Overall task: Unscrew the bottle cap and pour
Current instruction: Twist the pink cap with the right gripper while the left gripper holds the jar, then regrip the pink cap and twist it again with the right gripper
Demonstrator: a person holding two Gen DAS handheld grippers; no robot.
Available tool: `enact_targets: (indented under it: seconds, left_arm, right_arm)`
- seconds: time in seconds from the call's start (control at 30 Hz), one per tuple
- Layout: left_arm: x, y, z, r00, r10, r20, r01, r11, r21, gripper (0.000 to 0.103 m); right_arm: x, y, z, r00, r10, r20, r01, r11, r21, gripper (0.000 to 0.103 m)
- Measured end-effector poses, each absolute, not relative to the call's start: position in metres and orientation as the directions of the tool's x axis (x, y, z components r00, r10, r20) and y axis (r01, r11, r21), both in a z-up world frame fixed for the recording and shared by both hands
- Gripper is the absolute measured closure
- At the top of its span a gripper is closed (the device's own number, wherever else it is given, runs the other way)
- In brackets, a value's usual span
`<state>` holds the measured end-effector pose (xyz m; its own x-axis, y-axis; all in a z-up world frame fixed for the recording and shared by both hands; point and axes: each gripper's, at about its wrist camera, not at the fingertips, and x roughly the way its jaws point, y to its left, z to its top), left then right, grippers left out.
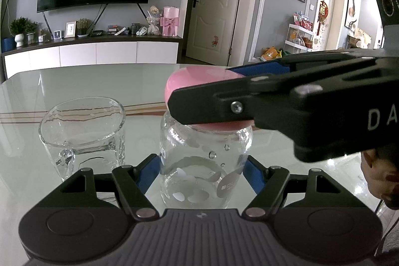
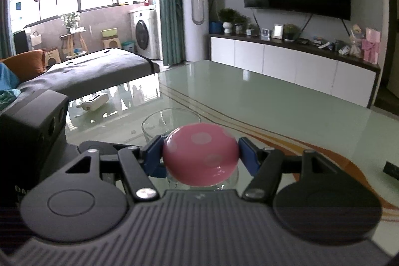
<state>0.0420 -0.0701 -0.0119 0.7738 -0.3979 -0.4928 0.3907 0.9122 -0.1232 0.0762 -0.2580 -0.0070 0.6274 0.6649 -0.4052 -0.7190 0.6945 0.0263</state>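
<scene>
The bottle (image 1: 205,161) stood upright on the glossy tabletop (image 1: 74,86), just beside an empty drinking glass (image 1: 83,133) on its left in the left wrist view. It was a squat, clear vessel, probably glass, with droplets clinging inside its wall, so it likely handled as stiff, smooth and breakable rather than squeezable. The left gripper (image 1: 203,172) had its blue-padded fingers (image 1: 147,172) closed against the lower body on both sides, low enough to steady it against twisting. Little water could be made out in it, so it was probably light, and the grip alone had to resist the turning force.

The cap (image 2: 200,153) was a rounded pink dome with pale spots, shiny and curved, a shape that could slip out of a pinch. The right gripper (image 2: 200,153) held it across its widest part, the fingers (image 2: 153,153) pressed to either side, which looked the surest place to take it. From the left wrist view the right gripper (image 1: 249,94) lay nearly level over the bottle's mouth. The cap sat on the neck, apparently not yet lifted off.
</scene>
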Motion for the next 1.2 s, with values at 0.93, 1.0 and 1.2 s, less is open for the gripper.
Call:
enact_targets:
  seconds: [0.93, 1.0, 1.2]
  left_arm:
    - [0.041, -0.074, -0.01, 0.773, -0.399, -0.493, 0.391, 0.912, -0.125, 0.027]
    - [0.041, -0.074, -0.01, 0.773, -0.399, -0.493, 0.391, 0.912, -0.124, 0.027]
    - [0.041, -0.074, -0.009, 0.773, -0.399, -0.493, 0.391, 0.912, -0.125, 0.027]
  right_arm:
    - [0.092, -0.283, 0.0, 0.547, 0.731, -0.408, -0.798, 0.603, 0.009, 0.021]
    - [0.087, -0.282, 0.0, 0.575, 0.712, -0.403, -0.777, 0.629, 0.003, 0.02]
    - [0.072, -0.271, -0.002, 0.684, 0.616, -0.391, -0.678, 0.734, -0.029, 0.02]
